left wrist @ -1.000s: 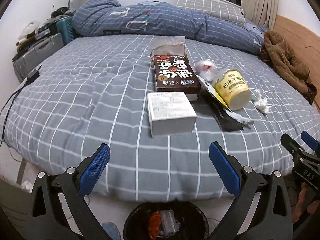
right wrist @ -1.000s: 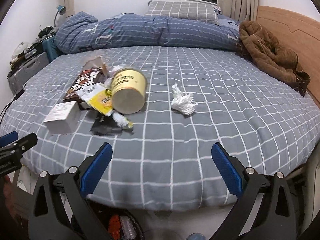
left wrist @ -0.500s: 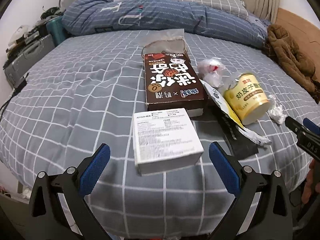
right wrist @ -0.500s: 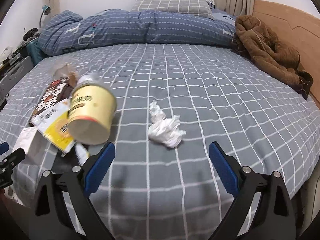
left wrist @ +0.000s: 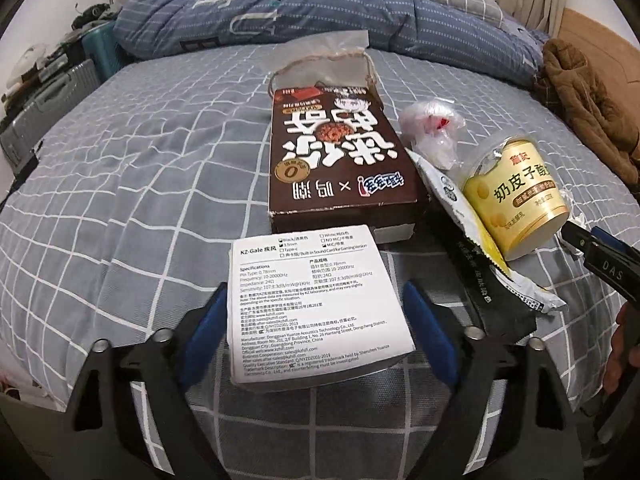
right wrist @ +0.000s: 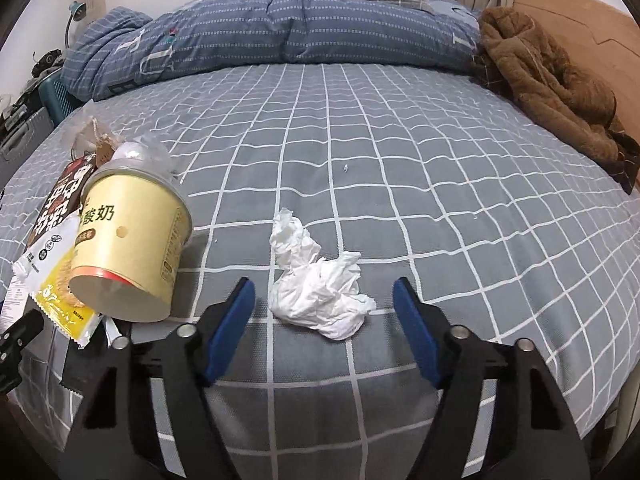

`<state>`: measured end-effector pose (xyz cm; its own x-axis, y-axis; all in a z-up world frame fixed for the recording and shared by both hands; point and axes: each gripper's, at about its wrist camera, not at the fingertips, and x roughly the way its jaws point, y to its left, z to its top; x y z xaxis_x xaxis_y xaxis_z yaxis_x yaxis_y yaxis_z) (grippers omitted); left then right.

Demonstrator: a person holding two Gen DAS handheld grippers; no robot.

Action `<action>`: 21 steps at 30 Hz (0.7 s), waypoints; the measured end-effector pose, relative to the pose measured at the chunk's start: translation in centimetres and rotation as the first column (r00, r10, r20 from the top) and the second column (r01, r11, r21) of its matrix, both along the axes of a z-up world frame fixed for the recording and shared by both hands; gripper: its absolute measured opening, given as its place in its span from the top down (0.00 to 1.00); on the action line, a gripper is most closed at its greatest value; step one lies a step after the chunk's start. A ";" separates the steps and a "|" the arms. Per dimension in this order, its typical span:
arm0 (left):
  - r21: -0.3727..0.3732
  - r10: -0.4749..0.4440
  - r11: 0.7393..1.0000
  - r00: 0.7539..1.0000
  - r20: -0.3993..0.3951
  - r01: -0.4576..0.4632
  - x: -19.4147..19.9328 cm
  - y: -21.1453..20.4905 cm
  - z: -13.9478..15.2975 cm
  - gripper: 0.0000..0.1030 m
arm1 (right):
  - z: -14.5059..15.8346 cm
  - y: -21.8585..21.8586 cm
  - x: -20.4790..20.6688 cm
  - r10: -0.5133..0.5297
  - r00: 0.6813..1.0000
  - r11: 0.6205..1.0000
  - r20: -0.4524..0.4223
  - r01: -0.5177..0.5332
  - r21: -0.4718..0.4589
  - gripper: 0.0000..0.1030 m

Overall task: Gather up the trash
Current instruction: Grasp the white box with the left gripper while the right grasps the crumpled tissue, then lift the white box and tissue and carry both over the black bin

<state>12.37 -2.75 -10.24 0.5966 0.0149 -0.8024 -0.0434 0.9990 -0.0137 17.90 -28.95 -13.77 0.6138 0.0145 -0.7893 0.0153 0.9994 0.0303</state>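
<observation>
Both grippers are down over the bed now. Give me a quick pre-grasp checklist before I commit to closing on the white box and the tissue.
1. White box sits between the left gripper fingers: ok, closing, pads look just short of its sides.
2. Crumpled tissue centred in the right gripper: ok, closing, clear gaps both sides.
3. Box free of the brown carton: cannot tell, far edge lies close against it.
4. Tissue clear of the yellow cup: ok, apart.
5. Right gripper clear of the left one's path: ok, off at the left view's right edge.
6. Bin reachable: cannot tell, not in view.
</observation>
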 end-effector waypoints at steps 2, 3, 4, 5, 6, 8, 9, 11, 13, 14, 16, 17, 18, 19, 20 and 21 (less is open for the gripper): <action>0.008 0.003 1.000 1.000 -0.003 -0.003 0.1 0.1 -0.2 0.26 | -0.2 0.1 0.2 0.007 1.000 1.000 -0.013 -0.007 0.006 0.49; 0.006 0.002 1.000 1.000 -0.002 -0.002 0.0 0.1 -0.2 0.26 | -0.3 0.1 0.3 0.011 1.000 1.000 -0.020 -0.011 0.009 0.52; 0.002 0.002 1.000 1.000 -0.002 -0.002 0.0 0.2 -0.2 0.27 | -0.4 0.2 0.4 0.015 1.000 1.000 -0.024 -0.015 0.011 0.57; -0.001 0.002 1.000 1.000 -0.001 -0.002 -0.1 0.3 -0.2 0.27 | -0.4 0.3 0.4 0.018 0.999 1.000 -0.027 -0.018 0.010 0.64; -0.003 0.001 1.000 1.000 -0.001 -0.001 -0.1 0.4 -0.2 0.27 | -0.5 0.4 0.5 0.022 0.999 1.000 -0.031 -0.022 0.009 0.68; -0.003 0.001 1.000 1.000 -0.002 -0.001 -0.2 0.5 -0.1 0.27 | -0.6 0.5 0.5 0.026 0.999 1.000 -0.041 -0.026 0.010 0.79; -0.003 0.001 1.000 1.000 -0.001 -0.001 -0.3 0.5 0.0 0.27 | -0.6 0.5 0.5 0.024 0.999 1.000 -0.042 -0.024 0.011 0.80; -0.004 -0.001 1.000 1.000 0.000 0.001 -0.6 0.6 0.2 0.27 | -0.4 0.4 0.4 0.019 0.999 1.000 -0.037 -0.018 0.014 0.81; -0.004 -0.001 1.000 1.000 0.005 0.001 -0.9 0.7 0.5 0.28 | 0.0 0.3 0.2 0.016 1.000 1.000 -0.025 -0.016 0.019 0.82; -0.006 -0.001 1.000 1.000 0.007 0.001 -1.1 0.8 0.8 0.28 | 0.4 0.3 -0.1 0.015 1.000 1.000 -0.014 -0.015 0.019 0.82; -0.009 -0.003 1.000 1.000 0.014 0.003 -1.5 1.1 1.3 0.28 | 1.1 0.4 -0.5 0.015 1.000 1.000 0.003 -0.015 0.021 0.82; -0.011 -0.003 1.000 1.000 0.018 0.003 -1.7 1.2 1.6 0.28 | 1.5 0.5 -0.8 0.019 1.000 1.000 0.013 -0.019 0.021 0.82; -0.012 -0.002 1.000 1.000 0.023 0.002 -1.8 1.3 1.9 0.28 | 1.9 0.6 -1.1 0.022 0.999 1.000 0.023 -0.022 0.019 0.82; -0.016 -0.002 1.000 1.000 0.030 0.002 -2.1 1.5 2.3 0.28 | 2.3 0.8 -1.3 0.024 0.999 1.000 0.033 -0.024 0.019 0.82; -0.019 -0.002 1.000 0.999 0.035 0.002 -2.3 1.6 2.6 0.28 | 2.7 0.9 -1.7 0.026 0.999 0.999 0.042 -0.027 0.020 0.82; -0.022 -0.002 1.000 0.999 0.041 0.003 -2.6 1.7 2.8 0.28 | 3.2 1.2 -2.1 0.030 0.998 0.999 0.052 -0.031 0.022 0.82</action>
<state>9.77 -1.08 -7.40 0.6288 -0.0040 -0.7776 -0.0395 0.9985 -0.0371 15.76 -27.80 -10.55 0.6529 0.0515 -0.7557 -0.0171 0.9984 0.0533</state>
